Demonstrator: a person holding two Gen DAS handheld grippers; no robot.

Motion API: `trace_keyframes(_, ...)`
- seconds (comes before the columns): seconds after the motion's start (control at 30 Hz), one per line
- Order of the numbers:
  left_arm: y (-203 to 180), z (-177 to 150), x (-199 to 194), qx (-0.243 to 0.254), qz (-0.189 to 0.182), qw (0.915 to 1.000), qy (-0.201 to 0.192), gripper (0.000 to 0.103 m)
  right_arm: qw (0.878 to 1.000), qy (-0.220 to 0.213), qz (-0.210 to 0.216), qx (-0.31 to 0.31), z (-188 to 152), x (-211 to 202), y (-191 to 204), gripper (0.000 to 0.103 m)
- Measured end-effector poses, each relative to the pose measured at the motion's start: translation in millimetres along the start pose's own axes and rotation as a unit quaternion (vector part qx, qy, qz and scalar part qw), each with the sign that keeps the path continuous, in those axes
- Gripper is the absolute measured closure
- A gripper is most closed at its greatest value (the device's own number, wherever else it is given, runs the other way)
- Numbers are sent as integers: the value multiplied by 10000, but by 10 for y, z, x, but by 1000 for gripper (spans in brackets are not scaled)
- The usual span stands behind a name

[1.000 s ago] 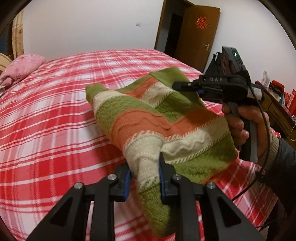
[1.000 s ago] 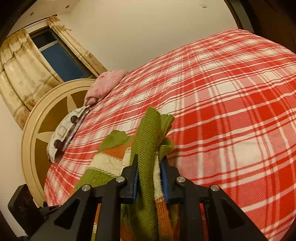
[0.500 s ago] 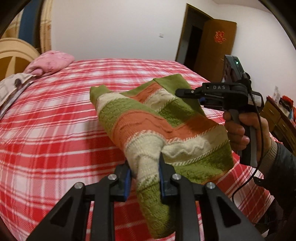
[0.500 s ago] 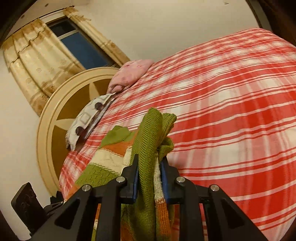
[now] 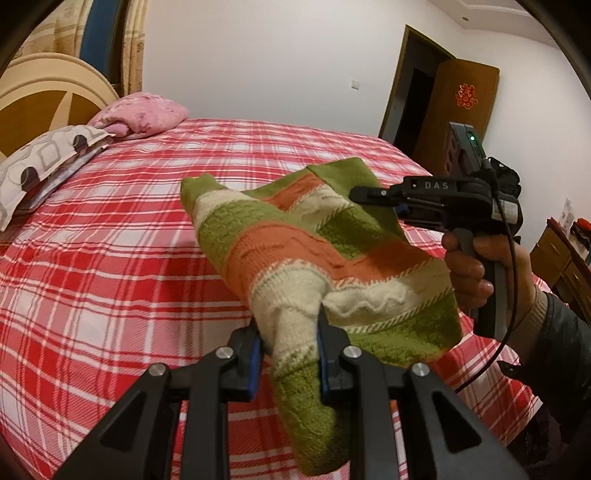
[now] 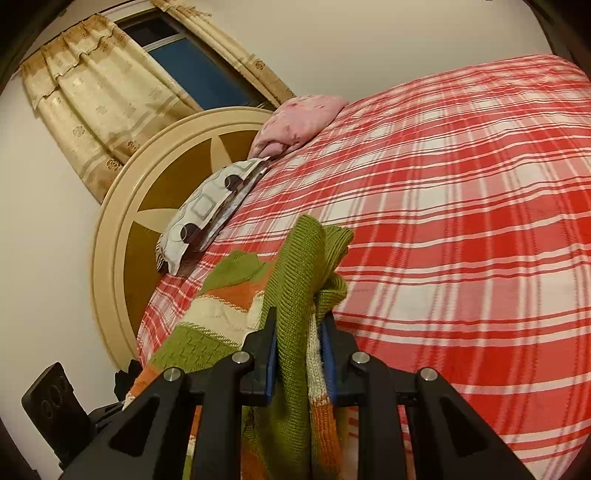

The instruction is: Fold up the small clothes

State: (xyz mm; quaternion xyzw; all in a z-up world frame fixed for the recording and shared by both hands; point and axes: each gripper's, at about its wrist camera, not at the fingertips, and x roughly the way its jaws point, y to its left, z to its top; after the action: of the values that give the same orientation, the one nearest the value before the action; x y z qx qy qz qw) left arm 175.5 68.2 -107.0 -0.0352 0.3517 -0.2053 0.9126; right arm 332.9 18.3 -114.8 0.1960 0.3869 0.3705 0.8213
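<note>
At far left of left wrist view: beige round headboard (image 5: 44, 85), patterned grey-white pillow (image 5: 44, 158), pink pillow (image 5: 142, 114) beside it, all at head of bed (image 5: 110, 258) under red-and-white plaid cover. Curtain (image 5: 70, 33) and dark window strip above headboard.

Centre: striped knit sweater (image 5: 295, 251), bands of green, orange and cream, held up above bed, apparently clear of cover. Left gripper (image 5: 290, 354) at bottom centre, fingers (image 5: 253, 362) clenched on bunched cream-and-green part of sweater; green end hanging below the grip.

Right of centre: right gripper (image 5: 373, 194) held in right hand (image 5: 476, 266), fingers pinching green edge at far side of sweater; cable trailing from handle. Green indicator lit on top unit. Beyond: open brown door (image 5: 465, 107) with red ornament, wooden dresser (image 5: 561, 258) at right edge.

Right wrist view, left to right: cream curtain (image 6: 96, 85) and dark window (image 6: 199, 74), headboard (image 6: 122, 229), patterned pillow (image 6: 210, 206), pink pillow (image 6: 299, 122). Sweater (image 6: 295, 295) gathered into vertical green fold between fingers (image 6: 266, 354) of right gripper (image 6: 299, 354), closed tight on it, orange and cream bands draping down left. Plaid bed (image 6: 461, 221) filling right side.
</note>
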Motion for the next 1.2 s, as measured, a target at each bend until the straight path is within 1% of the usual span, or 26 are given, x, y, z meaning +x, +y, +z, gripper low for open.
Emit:
trace_keyframes(0.37,320,-136,-228,-218,143,9996,-119,79,9996,154,167,-167,-8,213,302,83)
trace_keyframes(0.8,720,-274,-384,-560,352,9977,-149,79,9980,429,336,-328,-57,692,712,82)
trace_keyframes(1.2,1016,-450,-498,-789,508,9955,-138,79,9954,693,460,-473,-133,1052,995,83)
